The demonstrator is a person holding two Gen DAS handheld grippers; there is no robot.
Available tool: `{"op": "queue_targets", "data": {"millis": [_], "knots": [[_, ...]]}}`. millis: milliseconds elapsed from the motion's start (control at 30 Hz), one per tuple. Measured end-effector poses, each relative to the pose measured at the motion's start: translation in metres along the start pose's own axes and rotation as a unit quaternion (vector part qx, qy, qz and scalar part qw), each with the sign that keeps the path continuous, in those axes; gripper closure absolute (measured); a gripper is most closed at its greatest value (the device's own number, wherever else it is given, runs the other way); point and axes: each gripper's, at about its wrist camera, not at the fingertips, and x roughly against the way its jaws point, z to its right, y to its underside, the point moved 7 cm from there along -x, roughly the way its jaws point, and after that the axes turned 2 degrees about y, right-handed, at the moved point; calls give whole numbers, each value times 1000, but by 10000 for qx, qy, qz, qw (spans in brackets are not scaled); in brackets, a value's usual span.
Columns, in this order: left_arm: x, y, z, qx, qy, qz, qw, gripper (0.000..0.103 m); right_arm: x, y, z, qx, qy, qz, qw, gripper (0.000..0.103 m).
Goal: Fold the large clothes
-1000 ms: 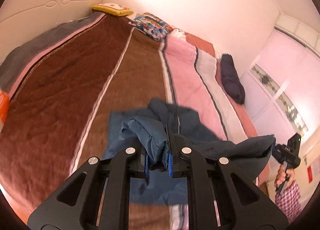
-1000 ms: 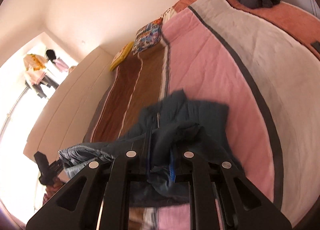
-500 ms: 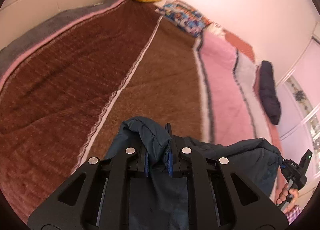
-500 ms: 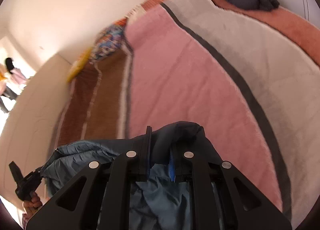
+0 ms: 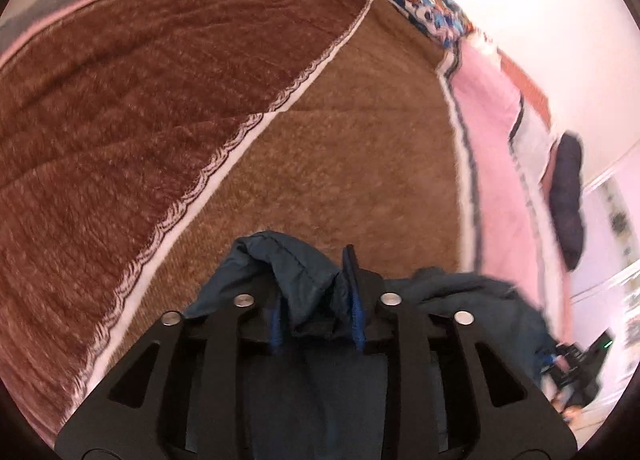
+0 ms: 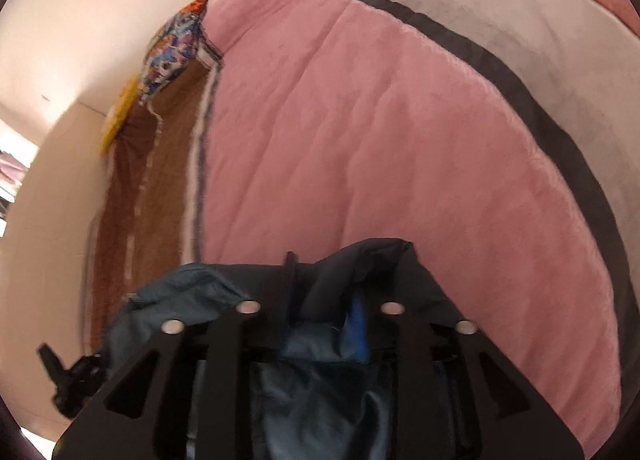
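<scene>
A dark blue jacket [image 5: 296, 280] lies bunched at the bed's [image 5: 340, 163] near edge, a fold of it between each pair of fingers. The left gripper [image 5: 318, 324] and right gripper [image 6: 322, 324] have just been opening; both stand partly apart, the padding loose between the blue pads [image 5: 357, 316], no longer pinched. A second dark garment [image 5: 566, 195] lies near the bed's far edge.
</scene>
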Motion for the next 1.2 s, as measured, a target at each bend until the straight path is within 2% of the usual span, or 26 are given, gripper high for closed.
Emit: {"op": "queue_targets", "data": {"millis": [67,100,133,167,200,233,300,367,400,433,467,533,600,700,800,900,1000,1200], "knots": [[13,-6,2,222,298,64,9993,64,17,-4,-8,-47,-323,37,9995,55],[22,-10,5,294,418,153,9986,57,26,-6,-12,-43,-445,103,9989,38],[35,-17,7,328,421,421,9977,53,32,-9,-14,-44,-471,222,9986,26],[46,-22,9,298,401,652,9966,44,43,-11,-15,-29,-451,432,9980,25],[57,-27,10,232,391,857,9953,41,54,-13,-18,42,-458,630,9970,25],[67,-29,12,150,379,958,9946,41,61,-14,-20,104,-474,686,9965,25],[76,-26,15,-20,357,921,9951,42,69,-11,-20,169,-427,711,9964,25],[81,-16,21,-342,361,862,9950,42,73,-2,-22,340,-364,715,9962,35],[80,-9,26,-592,326,792,9946,42,74,7,-21,537,-169,676,9961,47],[81,4,31,-930,268,692,9929,44,73,16,-20,687,-80,619,9957,56],[79,18,35,-1209,202,576,9908,51,71,24,-19,830,-3,542,9951,60],[75,44,34,-1514,88,288,9880,56,66,43,-13,1040,235,373,9936,73],[72,72,28,-1668,-29,37,9860,60,64,58,-4,1105,397,253,9928,75],[69,101,15,-1890,-278,-190,9814,60,66,80,11,1124,501,99,9923,75],[70,114,0,-1871,-463,-228,9810,60,68,89,29,1044,674,-2,9922,75],[92,117,-6,-1567,-259,-114,9872,60,89,93,40,682,399,106,9968,75],[120,126,-12,-1414,-107,-24,9899,60,120,106,47,615,217,237,9976,75],[170,160,-49,-865,75,47,9962,44,174,152,74,554,210,349,9976,75]]}}
